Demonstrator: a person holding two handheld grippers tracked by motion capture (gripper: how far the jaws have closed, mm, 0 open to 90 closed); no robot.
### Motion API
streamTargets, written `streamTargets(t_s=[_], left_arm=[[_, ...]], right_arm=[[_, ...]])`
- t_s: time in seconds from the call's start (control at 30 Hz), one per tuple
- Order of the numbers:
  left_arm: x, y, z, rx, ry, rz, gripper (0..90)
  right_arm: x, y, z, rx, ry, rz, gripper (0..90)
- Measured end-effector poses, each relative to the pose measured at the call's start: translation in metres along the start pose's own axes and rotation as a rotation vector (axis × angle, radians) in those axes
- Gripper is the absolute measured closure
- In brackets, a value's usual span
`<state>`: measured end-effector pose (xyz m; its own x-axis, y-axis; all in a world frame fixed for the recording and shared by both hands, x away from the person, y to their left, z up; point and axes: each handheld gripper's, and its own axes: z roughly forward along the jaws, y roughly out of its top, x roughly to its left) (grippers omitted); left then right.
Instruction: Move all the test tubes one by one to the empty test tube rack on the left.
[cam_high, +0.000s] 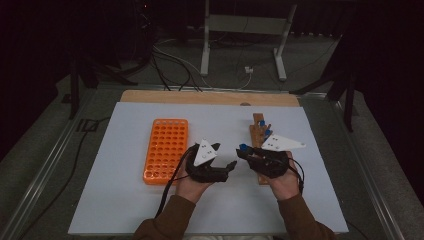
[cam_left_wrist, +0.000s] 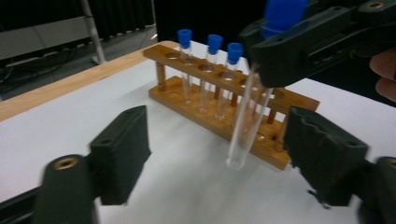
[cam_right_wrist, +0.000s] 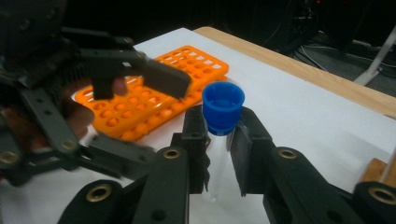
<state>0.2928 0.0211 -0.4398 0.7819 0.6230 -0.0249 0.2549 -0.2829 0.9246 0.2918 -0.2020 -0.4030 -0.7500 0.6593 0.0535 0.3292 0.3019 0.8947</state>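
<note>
My right gripper (cam_right_wrist: 218, 149) is shut on a clear test tube with a blue cap (cam_right_wrist: 222, 108), held upright just below the cap. In the left gripper view that tube (cam_left_wrist: 246, 122) hangs from the right gripper's jaws, its round bottom above the white mat. My left gripper (cam_left_wrist: 217, 154) is open, jaws spread wide to either side of the tube without touching it. In the high view both grippers meet mid-table: left gripper (cam_high: 224, 157), right gripper (cam_high: 243, 152). Behind them a wooden rack (cam_left_wrist: 219, 103) holds three blue-capped tubes (cam_left_wrist: 208, 70).
An orange many-holed tube rack (cam_high: 166, 149) lies left of the left hand, also shown as the orange rack (cam_right_wrist: 154, 100) in the right gripper view. The white mat (cam_high: 125, 200) covers a wooden table (cam_high: 200, 97). Cables and a stand's legs lie on the floor beyond.
</note>
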Motion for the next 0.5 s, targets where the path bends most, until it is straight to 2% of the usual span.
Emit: streamTargets(t_s=[0.2,0.3,0.5], left_arm=[[-0.007,0.0,0.008,0.002,-0.023,0.031,50.2],[-0.009,0.0,0.01,-0.002,-0.042,0.041,58.7],[-0.01,-0.001,0.013,-0.009,-0.06,0.042,67.5]], right_arm=[[0.004,0.001,0.004,-0.001,0.02,0.0,76.5],[0.005,0.001,0.005,0.002,0.026,0.0,76.5],[0.006,0.0,0.006,0.002,0.04,0.009,76.5]])
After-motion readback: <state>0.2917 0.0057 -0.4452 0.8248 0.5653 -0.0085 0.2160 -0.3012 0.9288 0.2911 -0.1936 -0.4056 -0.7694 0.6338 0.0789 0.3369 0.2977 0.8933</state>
